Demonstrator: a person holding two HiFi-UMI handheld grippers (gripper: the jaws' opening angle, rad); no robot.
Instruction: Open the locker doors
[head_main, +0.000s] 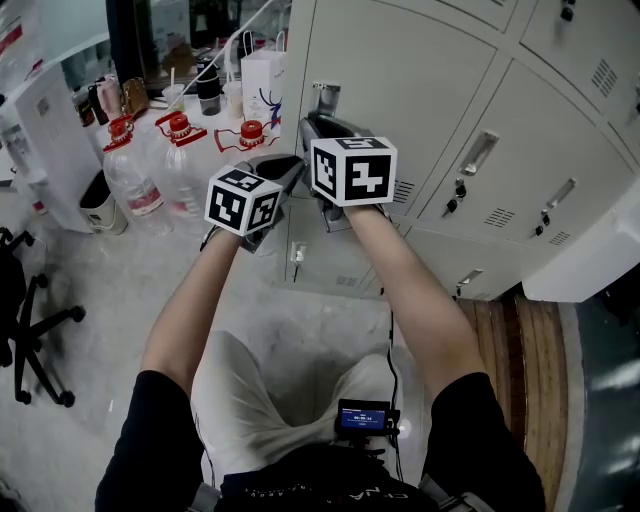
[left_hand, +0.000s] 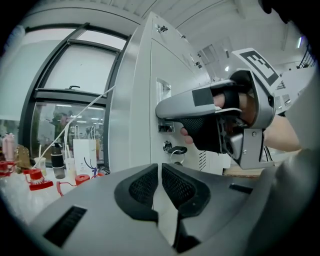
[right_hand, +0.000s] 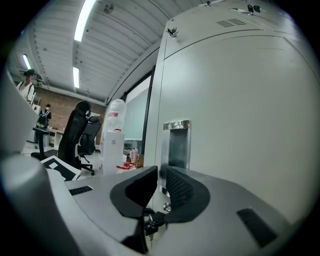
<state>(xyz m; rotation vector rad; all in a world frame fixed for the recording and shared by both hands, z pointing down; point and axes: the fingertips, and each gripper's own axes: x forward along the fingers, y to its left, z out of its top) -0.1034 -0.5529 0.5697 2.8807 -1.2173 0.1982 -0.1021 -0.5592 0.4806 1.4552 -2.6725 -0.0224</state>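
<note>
A bank of pale grey lockers (head_main: 420, 80) fills the right of the head view. Its nearest door (right_hand: 240, 110) is closed and has a chrome recessed handle (head_main: 325, 98) (right_hand: 177, 142) (left_hand: 162, 92). A key hangs in the lock (left_hand: 175, 148) (right_hand: 152, 220) below the handle. My right gripper (head_main: 318, 125) (right_hand: 161, 175) (left_hand: 162, 111) has its tips at the lower part of that handle, jaws drawn in on the handle's left rim. My left gripper (head_main: 290, 170) (left_hand: 160, 172) hovers just left of it, shut with nothing between its pads, pointing at the locker's left edge.
Large water jugs with red caps (head_main: 140, 180) and a white paper bag (head_main: 263, 85) stand left of the lockers. A bin (head_main: 100, 205) and an office chair (head_main: 30, 320) are further left. More closed doors with handles (head_main: 480, 150) lie to the right.
</note>
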